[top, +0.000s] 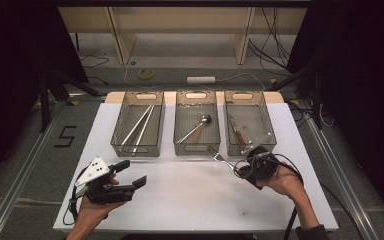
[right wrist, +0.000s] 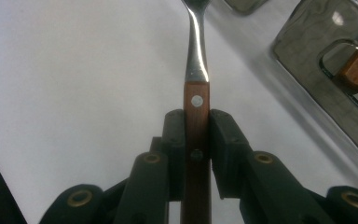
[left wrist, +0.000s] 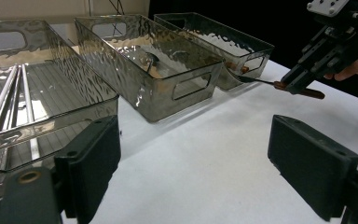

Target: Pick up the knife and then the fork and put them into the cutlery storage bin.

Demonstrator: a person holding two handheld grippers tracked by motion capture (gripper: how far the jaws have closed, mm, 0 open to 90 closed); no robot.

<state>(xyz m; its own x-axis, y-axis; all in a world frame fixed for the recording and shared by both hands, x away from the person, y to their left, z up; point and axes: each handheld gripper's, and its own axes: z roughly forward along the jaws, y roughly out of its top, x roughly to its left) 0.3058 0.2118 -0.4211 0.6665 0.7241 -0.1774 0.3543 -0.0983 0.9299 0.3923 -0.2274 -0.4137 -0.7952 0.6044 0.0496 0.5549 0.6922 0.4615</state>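
In the right gripper view the fork (right wrist: 196,56) ran off the top edge, its prongs cut away, and the wooden handle's lower end sank behind the clamped jaws. At far right a brown block (right wrist: 357,70), perhaps a knife handle, was blurred.

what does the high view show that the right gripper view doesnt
High view alone: all three bins with chopsticks, a spoon and a knife inside, plus the open left tongs.

Right gripper view alone: the pads pressing the fork's wooden handle, rivets visible.

Both: the fork held in the right tongs over the white table.
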